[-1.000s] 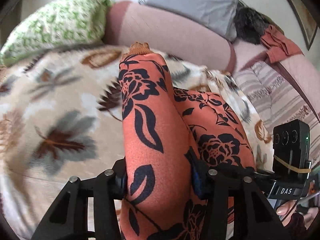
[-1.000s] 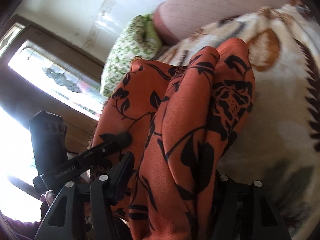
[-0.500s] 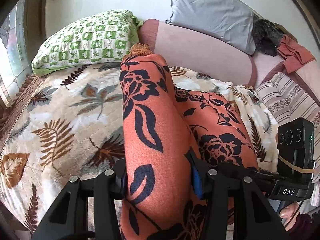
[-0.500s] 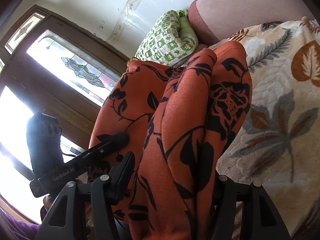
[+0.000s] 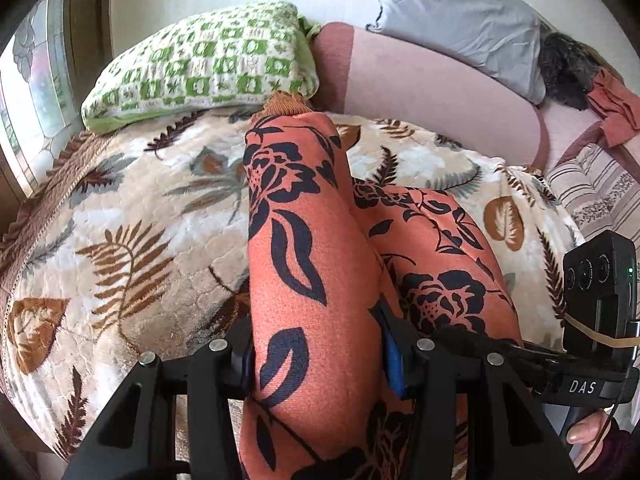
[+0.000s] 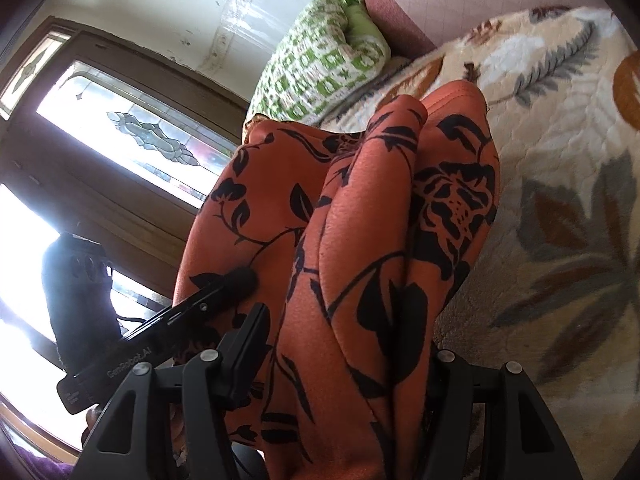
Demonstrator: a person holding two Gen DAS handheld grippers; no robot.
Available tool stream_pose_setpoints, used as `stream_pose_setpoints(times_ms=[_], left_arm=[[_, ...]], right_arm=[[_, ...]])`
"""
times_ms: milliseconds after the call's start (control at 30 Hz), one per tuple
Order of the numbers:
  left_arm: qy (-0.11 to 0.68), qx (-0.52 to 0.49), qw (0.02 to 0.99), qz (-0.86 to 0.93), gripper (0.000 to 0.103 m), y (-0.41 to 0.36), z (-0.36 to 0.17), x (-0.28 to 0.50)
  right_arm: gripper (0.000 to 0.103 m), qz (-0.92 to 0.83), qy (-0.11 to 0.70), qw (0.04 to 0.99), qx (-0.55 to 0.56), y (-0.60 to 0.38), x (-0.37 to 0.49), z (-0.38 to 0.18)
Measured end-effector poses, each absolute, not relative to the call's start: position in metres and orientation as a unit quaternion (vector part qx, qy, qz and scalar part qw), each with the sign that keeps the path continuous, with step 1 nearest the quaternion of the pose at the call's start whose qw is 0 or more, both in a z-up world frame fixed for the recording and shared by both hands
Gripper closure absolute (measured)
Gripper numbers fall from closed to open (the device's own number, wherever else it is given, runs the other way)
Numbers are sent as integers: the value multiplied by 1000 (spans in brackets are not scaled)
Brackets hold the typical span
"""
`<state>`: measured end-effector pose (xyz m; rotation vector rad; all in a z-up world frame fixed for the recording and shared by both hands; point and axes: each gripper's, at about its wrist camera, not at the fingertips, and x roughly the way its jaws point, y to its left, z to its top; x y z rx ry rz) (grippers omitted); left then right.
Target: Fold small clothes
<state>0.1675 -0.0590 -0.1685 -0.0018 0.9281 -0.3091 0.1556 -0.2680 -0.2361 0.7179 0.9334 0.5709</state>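
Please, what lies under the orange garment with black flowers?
Under the orange garment, shut in the jaws of both the left gripper and right gripper, lies the leaf-patterned blanket. The part of the blanket directly beneath the cloth is covered, so anything there cannot be seen.

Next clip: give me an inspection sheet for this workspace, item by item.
Surface: cream quilted bedspread with leaf print.
Job's things: orange garment with black floral print, bunched and lifted, gripped at two places.
Clutter: green-and-white checked pillow, grey pillow, rust-coloured cloth, dark furry thing at the head end.
Grippers: left gripper and right gripper both clamp the garment.
Cables: thin cord by the right gripper's handle.
Surroundings: pink padded headboard, stained-glass window.
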Motion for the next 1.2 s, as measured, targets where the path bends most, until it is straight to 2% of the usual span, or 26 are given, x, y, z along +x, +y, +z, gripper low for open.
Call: stream_pose_setpoints(times_ms=[367,433,500,567,700,1200], left_arm=[[480,-21,867,-130,51,-47,-201,187],[488,-24,865,-118,46,-43,-209,190],[488,-13,867,-101,34,-40,-215,191],[484,-1,870,-90,29,-39,-215,189],[474,29,877,-71,29,-43,-199,180],[344,67,936,-42,27,-37,-79,99]], right_arm=[[41,249,464,778,342,-267,166,-258],[41,236,477,777,337,-265,165,-263],[41,217,492,779,323,-264,166,-270],[38,216,487,785,315,-262,165,-269],[31,191,480,811,275,-258,155,-255],[30,49,287,943,160,-271,34,-126]])
